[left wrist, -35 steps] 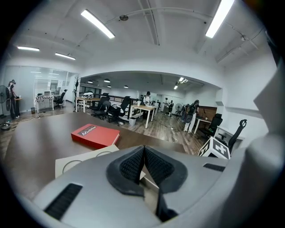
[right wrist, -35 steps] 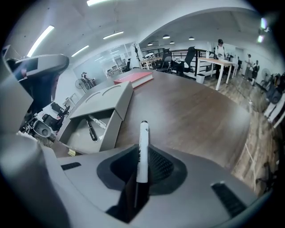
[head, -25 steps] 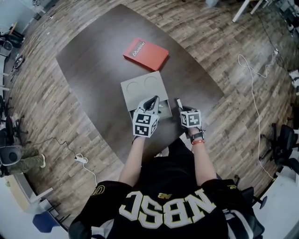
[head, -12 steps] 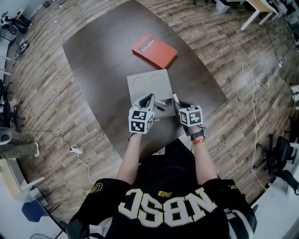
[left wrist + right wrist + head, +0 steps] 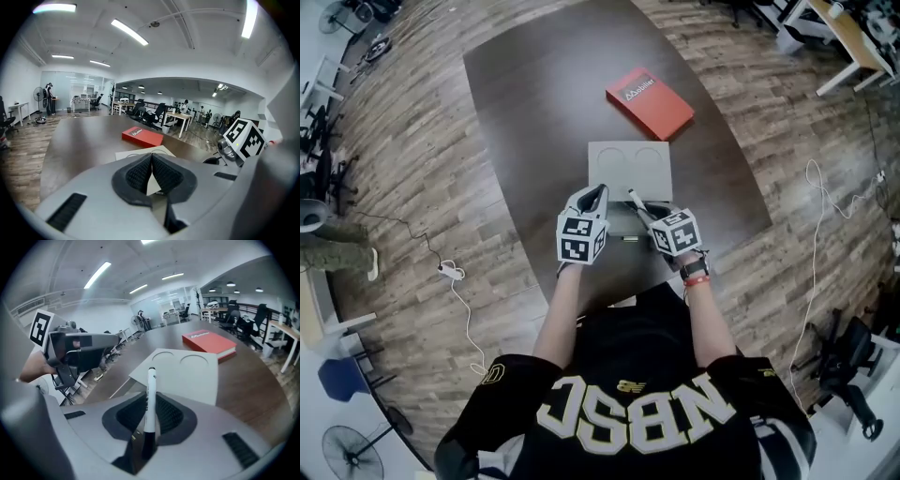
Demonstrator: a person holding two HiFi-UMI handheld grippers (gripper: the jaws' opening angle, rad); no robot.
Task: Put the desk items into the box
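A flat grey box (image 5: 630, 164) with two round recesses in its top lies on the dark table, and it also shows as the box (image 5: 183, 373). My right gripper (image 5: 649, 214) is shut on a white marker (image 5: 636, 200) with a black cap. The marker (image 5: 149, 390) stands up between the jaws of the right gripper (image 5: 150, 417) and points over the box's near edge. My left gripper (image 5: 600, 193) hovers at the box's near left corner. Seen in its own view, the left gripper (image 5: 151, 164) is shut with nothing between the pads.
A red book (image 5: 649, 101) lies on the table beyond the box, also visible as the book (image 5: 209, 343) and the book (image 5: 142, 136). A small dark stick-like item (image 5: 630, 238) lies on the table between the grippers. Office desks and chairs stand around.
The head view has shifted. My right gripper has swung left with the marker, which now points over the box's near edge. The left gripper stays by the box's near left corner.
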